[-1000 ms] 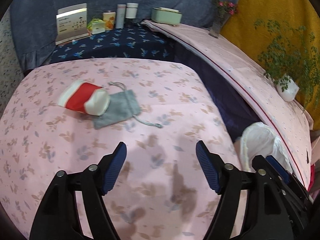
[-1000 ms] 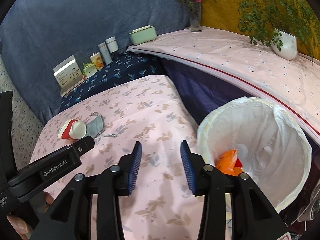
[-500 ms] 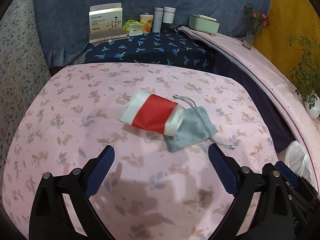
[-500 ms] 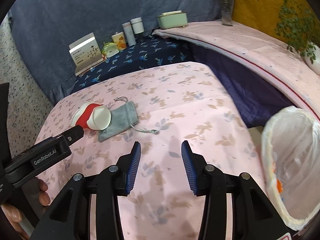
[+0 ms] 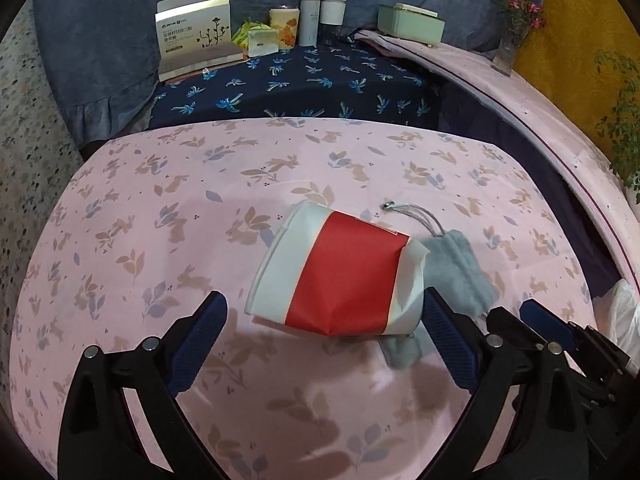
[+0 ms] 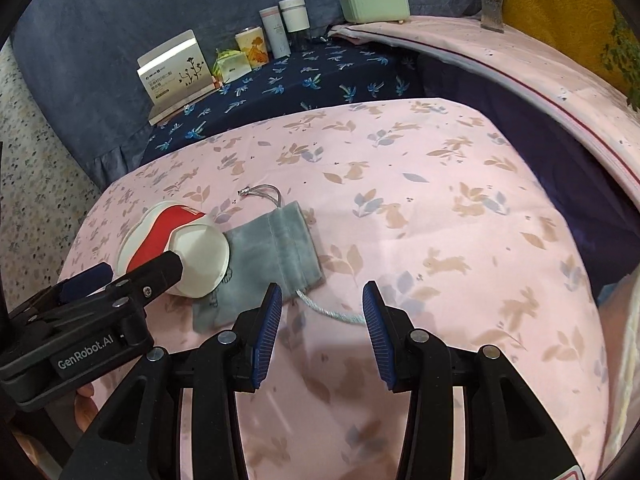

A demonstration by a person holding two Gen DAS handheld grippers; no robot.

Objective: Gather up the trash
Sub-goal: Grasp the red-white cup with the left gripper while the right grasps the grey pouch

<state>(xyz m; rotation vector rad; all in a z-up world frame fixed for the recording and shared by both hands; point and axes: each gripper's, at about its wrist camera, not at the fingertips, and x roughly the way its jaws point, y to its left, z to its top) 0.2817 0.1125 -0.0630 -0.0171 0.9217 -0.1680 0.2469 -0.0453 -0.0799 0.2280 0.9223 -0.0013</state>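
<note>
Our left gripper (image 5: 322, 336) stands wide apart around the crushed red-and-white paper cup (image 5: 340, 276), its pads not yet pressing; closing off-centre could squash it sideways or snag the grey drawstring pouch (image 6: 276, 248) under the cup's base. Our right gripper (image 6: 322, 320), half parted and empty, hovers beside the cup, over the pouch's cord (image 6: 332, 312). Beyond the cup, 2 canisters (image 5: 322, 16).

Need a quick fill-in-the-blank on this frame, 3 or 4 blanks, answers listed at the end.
1. The red-and-white paper cup lies on its ____ on the pink cloth.
2. Partly under the cup lies a grey drawstring ____.
3. The left gripper has its jaws spread ____ around the cup, not pressing it.
4. Between the right gripper fingers lies only the pouch's ____.

Missing words: side; pouch; wide; cord
</note>
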